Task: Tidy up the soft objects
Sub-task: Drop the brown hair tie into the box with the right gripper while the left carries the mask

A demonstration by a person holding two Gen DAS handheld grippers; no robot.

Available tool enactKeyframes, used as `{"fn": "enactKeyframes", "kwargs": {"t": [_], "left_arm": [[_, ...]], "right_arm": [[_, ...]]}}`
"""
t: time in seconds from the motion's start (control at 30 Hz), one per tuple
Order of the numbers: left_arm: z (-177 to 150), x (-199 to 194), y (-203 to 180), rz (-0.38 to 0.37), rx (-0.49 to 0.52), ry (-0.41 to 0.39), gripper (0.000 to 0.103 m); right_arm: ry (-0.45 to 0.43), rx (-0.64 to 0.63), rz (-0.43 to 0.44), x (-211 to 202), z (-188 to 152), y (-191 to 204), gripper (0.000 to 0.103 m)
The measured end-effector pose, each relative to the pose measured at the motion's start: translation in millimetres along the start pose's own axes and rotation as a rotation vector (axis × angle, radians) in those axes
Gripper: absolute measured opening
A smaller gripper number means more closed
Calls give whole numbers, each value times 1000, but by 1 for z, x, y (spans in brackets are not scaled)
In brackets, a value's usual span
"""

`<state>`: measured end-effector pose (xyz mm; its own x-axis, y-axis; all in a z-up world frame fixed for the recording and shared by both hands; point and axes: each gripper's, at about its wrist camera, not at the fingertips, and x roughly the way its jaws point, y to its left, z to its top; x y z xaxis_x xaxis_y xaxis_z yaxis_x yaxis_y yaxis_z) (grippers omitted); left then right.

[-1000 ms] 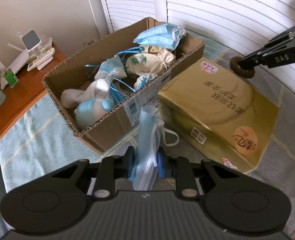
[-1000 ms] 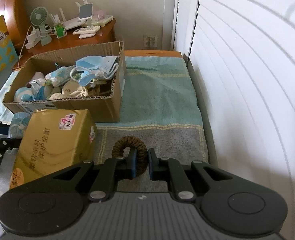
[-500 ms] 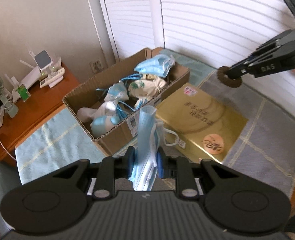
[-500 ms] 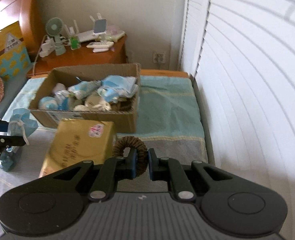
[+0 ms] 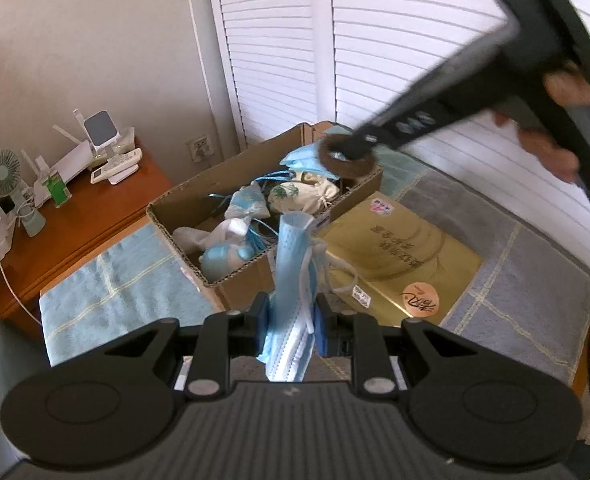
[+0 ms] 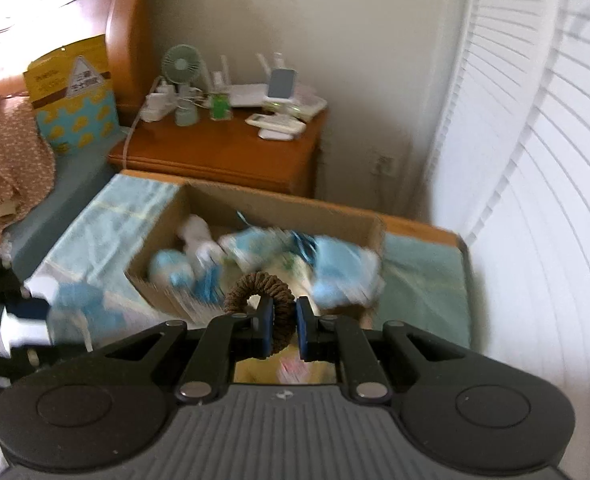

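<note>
An open cardboard box (image 5: 199, 196) holds soft things: blue face masks, patterned pouches and a blue-white plush. My left gripper (image 5: 291, 320) is shut on a folded blue face mask (image 5: 293, 256) and holds it upright in the air in front of the box. My right gripper (image 6: 283, 326) is shut on a brown hair scrunchie (image 6: 255, 286). In the left wrist view the scrunchie (image 5: 345, 160) hangs over the box's far right corner. The box (image 6: 263, 206) is blurred in the right wrist view.
A gold tissue pack (image 5: 407, 256) lies right of the box on a blue and grey towel (image 5: 115, 280). A wooden nightstand (image 6: 231, 148) with a small fan (image 6: 181, 64) and chargers stands behind. White louvred doors (image 5: 375, 40) run along the right.
My right gripper has swung left with the scrunchie, from beside the gold pack to above the box's far corner. My left gripper has risen and drawn back a little with the mask.
</note>
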<state>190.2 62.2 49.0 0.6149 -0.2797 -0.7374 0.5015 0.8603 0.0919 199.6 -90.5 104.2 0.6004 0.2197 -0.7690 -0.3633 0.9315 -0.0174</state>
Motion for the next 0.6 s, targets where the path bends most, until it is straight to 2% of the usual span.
{"fn": "enactKeyframes", "kwargs": {"t": [0.23,0.33,0.4,0.5,0.6], "left_arm": [[1,7,10,-1,-17,6,21],[3,10,13,3,-23,9,21],[4,12,14,5,-26,10,21],[7,14,16,11,-31,12,21],[13,17,20,20,-43,12,21]], "right_arm": [[11,-52,22,39,31,20,18],[16,-51,4,52,34,20,41],[10,-47,-13,55,32,18,72],[-24,-31,-25,47,22,14,92],[-49,-22,-22,31,11,12,103]]}}
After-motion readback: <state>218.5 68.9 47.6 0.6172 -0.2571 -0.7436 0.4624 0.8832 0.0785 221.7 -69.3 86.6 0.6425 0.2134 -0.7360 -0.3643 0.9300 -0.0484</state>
